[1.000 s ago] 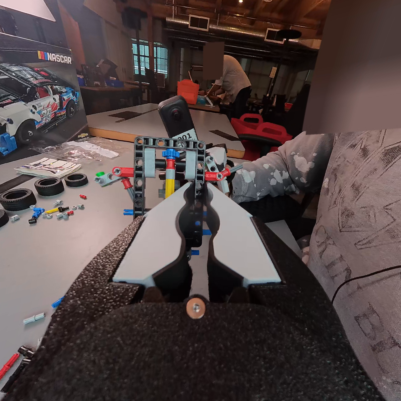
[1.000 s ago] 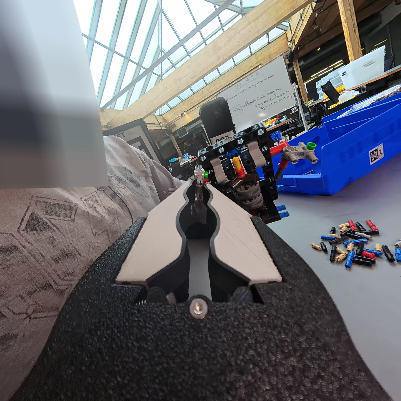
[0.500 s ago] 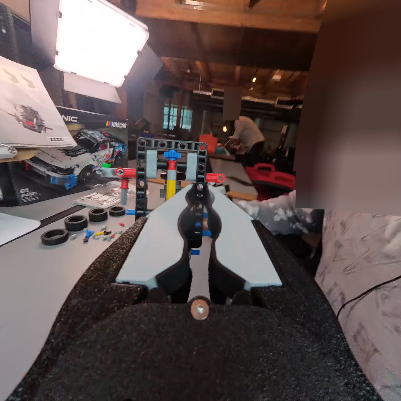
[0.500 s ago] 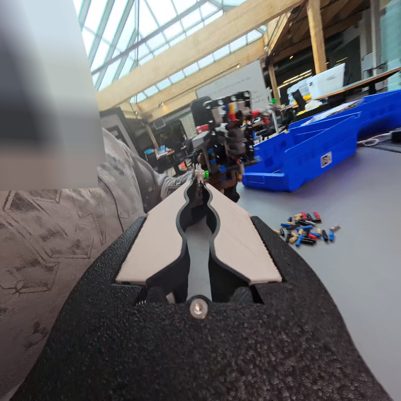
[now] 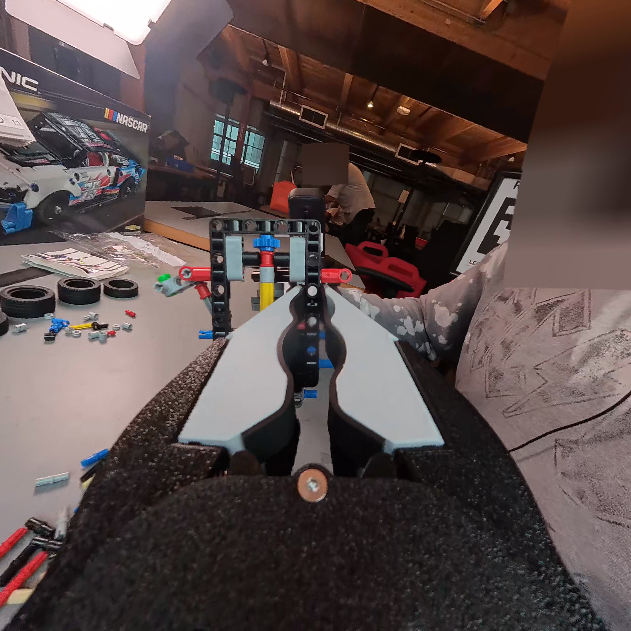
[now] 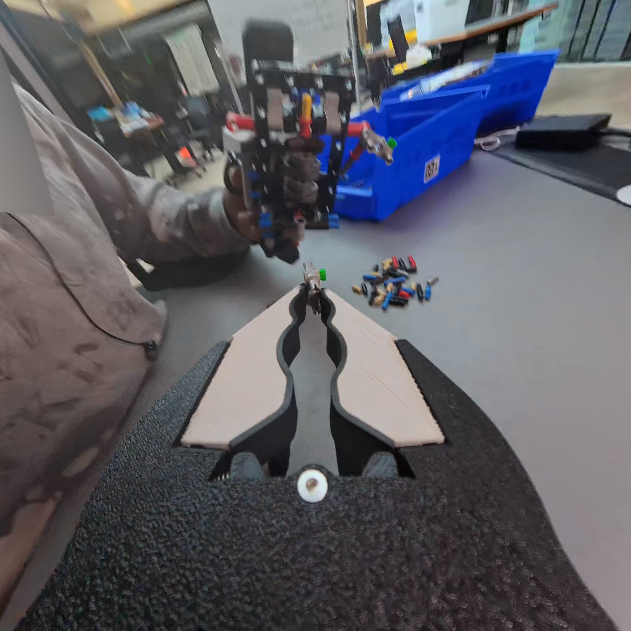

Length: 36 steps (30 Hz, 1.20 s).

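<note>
Black perforated beams form the toy-brick frame assembly, which the left gripper clamps by one upright beam, holding it clear above the grey table. Relative to that frame, the right gripper sits well apart and lower, pinching a small grey connector with a green pin. A pile of loose pins lies right of the connector; three tyres lie left of the frame. Both pieces look light, rigid and slippery; the frame's press-fit joints seem liable to pop, so holding it by a stiff beam appears soundest.

Glossy plastic brick assembly, matt grey table
</note>
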Motion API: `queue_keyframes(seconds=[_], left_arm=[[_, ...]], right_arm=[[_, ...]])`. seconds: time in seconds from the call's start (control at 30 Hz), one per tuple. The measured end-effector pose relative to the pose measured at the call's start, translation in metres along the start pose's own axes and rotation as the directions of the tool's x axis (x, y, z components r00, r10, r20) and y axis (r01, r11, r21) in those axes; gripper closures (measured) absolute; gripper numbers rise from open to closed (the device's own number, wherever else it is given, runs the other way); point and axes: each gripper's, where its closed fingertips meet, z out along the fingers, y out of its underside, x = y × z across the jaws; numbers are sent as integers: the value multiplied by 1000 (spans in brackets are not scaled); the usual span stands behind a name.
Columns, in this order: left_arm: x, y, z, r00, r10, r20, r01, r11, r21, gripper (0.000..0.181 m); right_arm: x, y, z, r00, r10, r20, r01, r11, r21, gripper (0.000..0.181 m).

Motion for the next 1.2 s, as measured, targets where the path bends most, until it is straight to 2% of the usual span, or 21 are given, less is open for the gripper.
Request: queue_keyframes(seconds=[0.07, 0.13, 0.2, 0.27, 0.37, 0.43, 0.5, 0.57, 0.73, 0.83, 0.9, 0.97, 1.03, 1.13, 1.2], left_arm=[[2, 5, 2, 996, -80, -50, 81, 997, 12, 174], [5, 11, 6, 981, -158, -111, 160, 987, 13, 175], [13, 16, 9, 952, -236, -196, 240, 971, 0, 175], [20, 22, 12, 915, -306, -264, 311, 950, -26, 176], [30, 25, 14, 882, -329, -337, 336, 941, -39, 176], [39, 21, 13, 860, -325, -395, 341, 940, -31, 176], [47, 14, 11, 837, -313, -450, 346, 938, -7, 176], [56, 4, 7, 807, -297, -511, 359, 933, 25, 175], [74, -10, -1, 731, -278, -623, 399, 915, 61, 176], [81, -6, -1, 712, -288, -641, 394, 919, 25, 174], [84, -2, 0, 713, -296, -635, 378, 926, -6, 174], [85, 2, 2, 734, -297, -611, 350, 936, -35, 170], [78, 6, 4, 795, -274, -542, 292, 955, -54, 163], [45, 25, 8, 949, -126, -289, 89, 987, -137, 136], [16, 33, 4, 994, 51, -93, -70, 972, -223, 120]], right_arm=[[20, 40, 1, 986, -113, -120, 79, 963, -258, 174], [33, 66, -3, 951, -245, -189, 142, 889, -434, 173], [37, 84, -7, 931, -307, -199, 152, 819, -553, 165], [38, 88, -10, 913, -356, -198, 178, 785, -593, 152], [32, 63, -11, 924, -315, -216, 182, 861, -475, 136], [14, 27, -9, 964, -198, -176, 150, 955, -256, 130], [-12, -6, -7, 999, -45, -25, 44, 999, -15, 130], [-34, -23, -3, 983, 93, 158, -114, 985, 132, 129], [-67, -35, 27, 858, 251, 447, -358, 917, 173, 132], [-79, -48, 34, 752, 298, 588, -476, 862, 172, 151], [-85, -48, 34, 728, 291, 620, -485, 859, 165, 163], [-88, -47, 30, 763, 234, 603, -418, 890, 183, 164], [-87, -45, 21, 805, 185, 563, -332, 927, 171, 165], [-72, -36, 12, 915, 79, 395, -133, 985, 111, 164], [-67, -32, 1, 943, 18, 333, -40, 997, 62, 164]])
